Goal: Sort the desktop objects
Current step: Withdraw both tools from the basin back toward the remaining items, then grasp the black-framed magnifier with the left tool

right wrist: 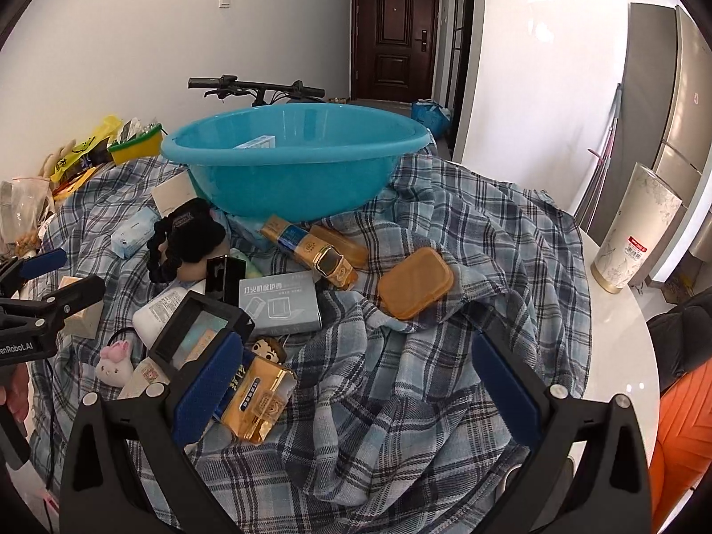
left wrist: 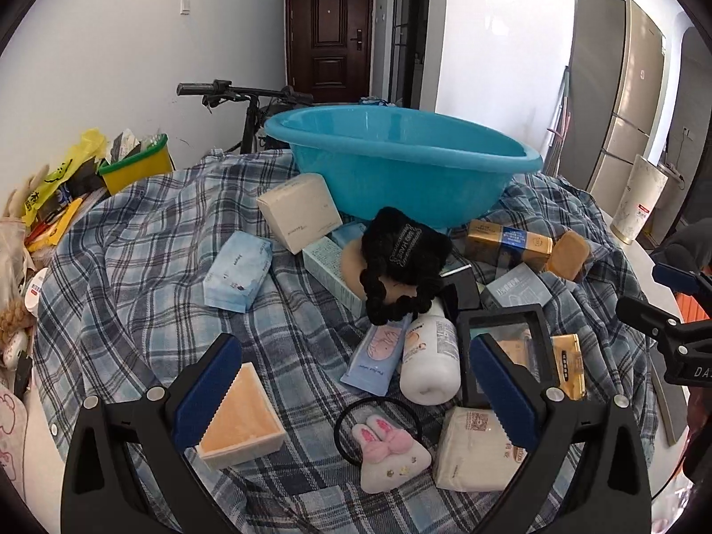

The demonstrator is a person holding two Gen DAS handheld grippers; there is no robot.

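A blue plastic basin [left wrist: 400, 164] stands at the back of a table covered by a plaid cloth [left wrist: 147, 258]; in the right wrist view the basin [right wrist: 289, 169] holds a small pale box. A clutter of small items lies in front of it: a black scrunchie [left wrist: 400, 267], a white bottle [left wrist: 429, 356], a bunny hair tie [left wrist: 387, 449], a gold box [right wrist: 258, 400], an orange soap case [right wrist: 416, 282]. My left gripper [left wrist: 356, 387] is open above the bunny hair tie and holds nothing. My right gripper [right wrist: 356, 382] is open over bare cloth and holds nothing.
A yellow-green bin [left wrist: 138, 164] and loose bags sit at the table's left edge. A white patterned cylinder [right wrist: 636, 227] stands on the bare tabletop at right. A bicycle handlebar [left wrist: 240, 89] and a fridge [left wrist: 623, 102] are behind.
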